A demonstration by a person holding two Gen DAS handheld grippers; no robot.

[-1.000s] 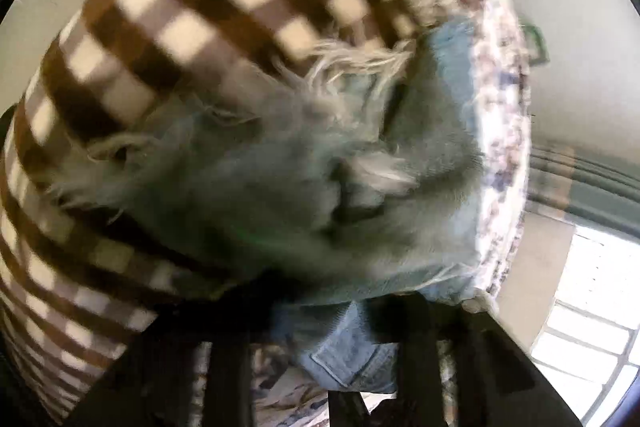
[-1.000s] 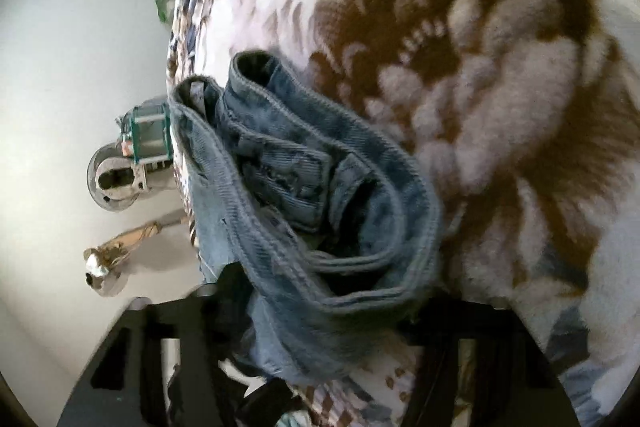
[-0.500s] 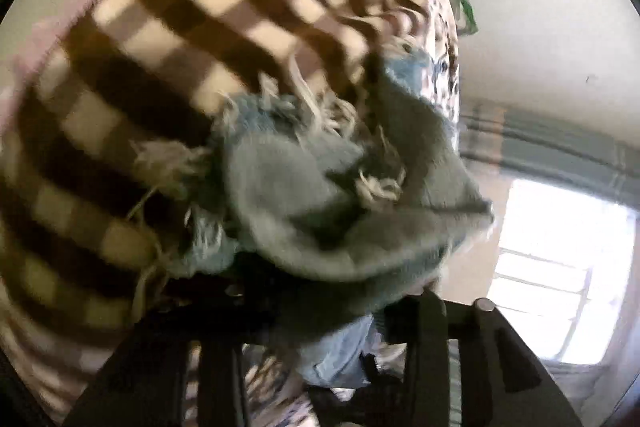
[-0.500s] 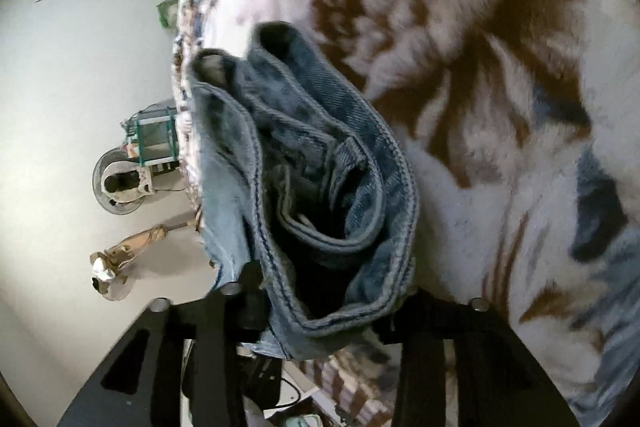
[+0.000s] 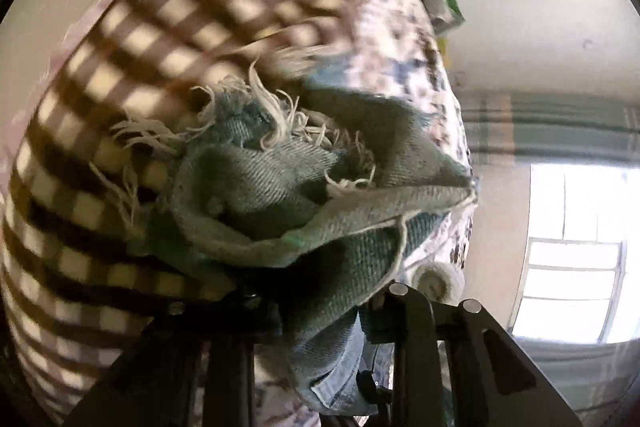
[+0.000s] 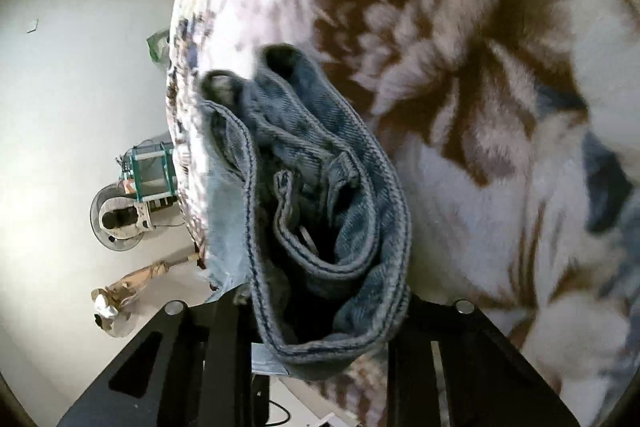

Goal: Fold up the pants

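Observation:
The pants are light blue jeans. In the left wrist view my left gripper (image 5: pixel 320 311) is shut on the frayed leg hems (image 5: pixel 280 183), bunched and lifted above a brown-and-cream checked blanket (image 5: pixel 132 39). In the right wrist view my right gripper (image 6: pixel 320 323) is shut on the folded waistband (image 6: pixel 320 195), with belt loops showing, held above a white, brown and blue floral blanket (image 6: pixel 480 67). The fingertips of both grippers are hidden under denim.
The bed's edge runs down the left of the right wrist view, with pale floor (image 6: pixel 60 107) beyond it, a round fan base (image 6: pixel 120 219) and a small green frame (image 6: pixel 152 171). A bright window (image 5: pixel 576 259) and a wall show in the left wrist view.
Both grippers have lifted and swung with the jeans still held. The hems have risen off the checked blanket. The waistband has moved across the floral blanket, away from the bed's edge.

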